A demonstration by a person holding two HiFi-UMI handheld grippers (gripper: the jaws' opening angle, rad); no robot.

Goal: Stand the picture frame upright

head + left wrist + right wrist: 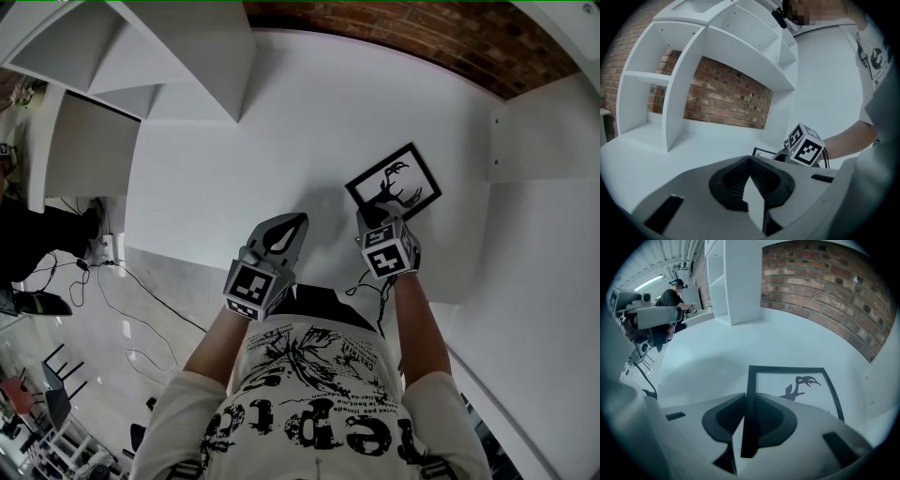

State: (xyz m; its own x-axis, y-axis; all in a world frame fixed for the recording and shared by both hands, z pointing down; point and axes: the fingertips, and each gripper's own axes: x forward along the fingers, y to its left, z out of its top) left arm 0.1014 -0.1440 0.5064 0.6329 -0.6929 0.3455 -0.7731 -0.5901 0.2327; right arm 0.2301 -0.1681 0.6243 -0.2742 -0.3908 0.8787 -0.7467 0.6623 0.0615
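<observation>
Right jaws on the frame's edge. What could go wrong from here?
1. The right gripper clamps only one thin border of the picture frame, so it may swing or slip as it tilts up.
2. The left gripper is shut and off the frame; nothing steadies it if it topples.

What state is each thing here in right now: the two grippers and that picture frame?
picture frame: lying low on the white table, not upright, one edge clamped.
right gripper: shut on the picture frame's black edge.
left gripper: shut, nothing between its jaws, clear of the frame.
</observation>
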